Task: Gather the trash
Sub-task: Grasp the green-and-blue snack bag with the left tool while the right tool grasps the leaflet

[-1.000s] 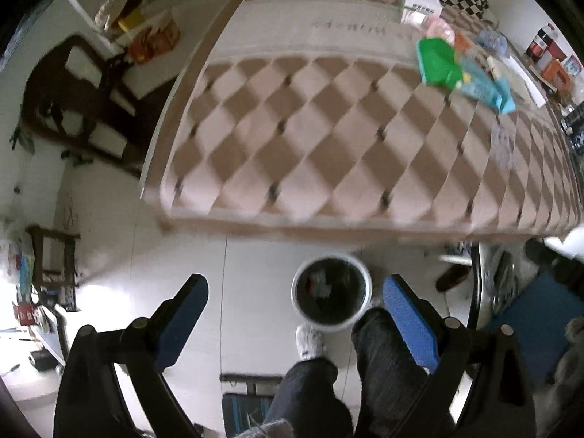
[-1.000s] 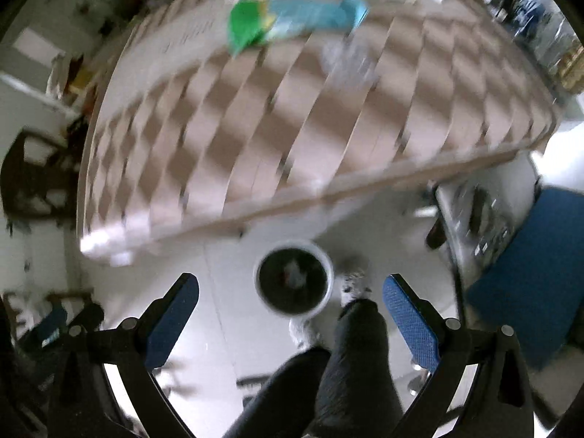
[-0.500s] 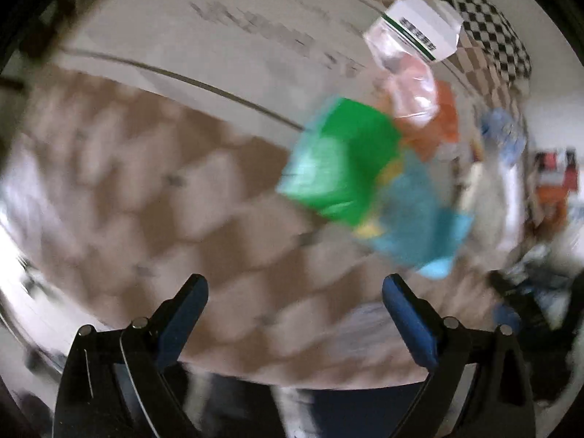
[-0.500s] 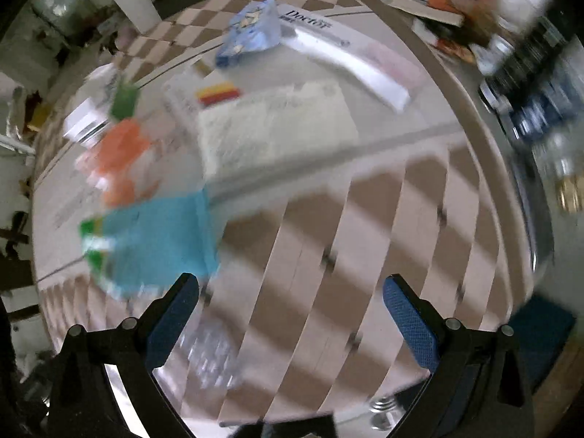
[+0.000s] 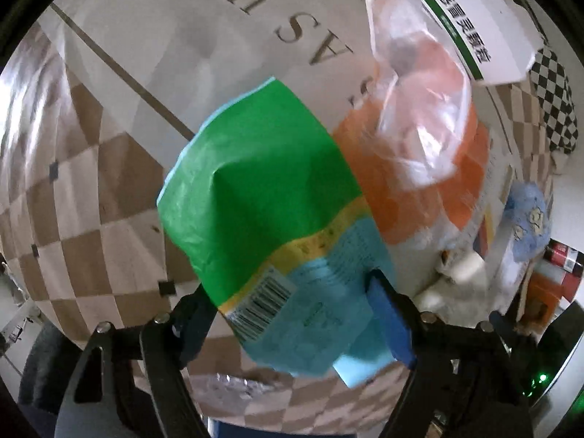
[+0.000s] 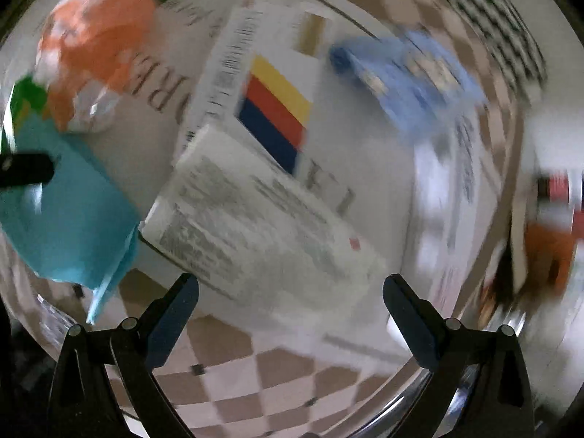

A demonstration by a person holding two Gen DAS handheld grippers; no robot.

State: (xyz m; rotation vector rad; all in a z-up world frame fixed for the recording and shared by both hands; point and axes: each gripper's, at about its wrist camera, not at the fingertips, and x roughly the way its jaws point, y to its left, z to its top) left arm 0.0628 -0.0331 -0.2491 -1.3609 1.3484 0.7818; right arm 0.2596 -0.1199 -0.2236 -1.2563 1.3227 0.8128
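A green and light-blue snack bag (image 5: pixel 262 211) lies on the checkered table (image 5: pixel 91 168). My left gripper (image 5: pixel 292 303) straddles its light-blue end with the fingers (image 5: pixel 387 314) open around it. Behind it lie an orange packet (image 5: pixel 419 182) under clear plastic and a white box with a green stripe (image 5: pixel 471 18). My right gripper (image 6: pixel 290 292) is open and empty over a white printed packet (image 6: pixel 262 219). A white box with yellow, red and blue stripes (image 6: pixel 270 109) lies behind it. The light-blue bag (image 6: pixel 69 211) shows at the left.
A blue crumpled wrapper (image 6: pixel 408 80) lies at the back right. A crumpled foil piece (image 5: pixel 237 394) lies near the table's front edge. Red and orange items (image 6: pixel 551 241) stand at the far right. A checkered cushion (image 5: pixel 554 102) is at the far right edge.
Both grippers have moved from above the floor bin down and forward to the trash on the table. The left fingers now stand around the green and blue bag.
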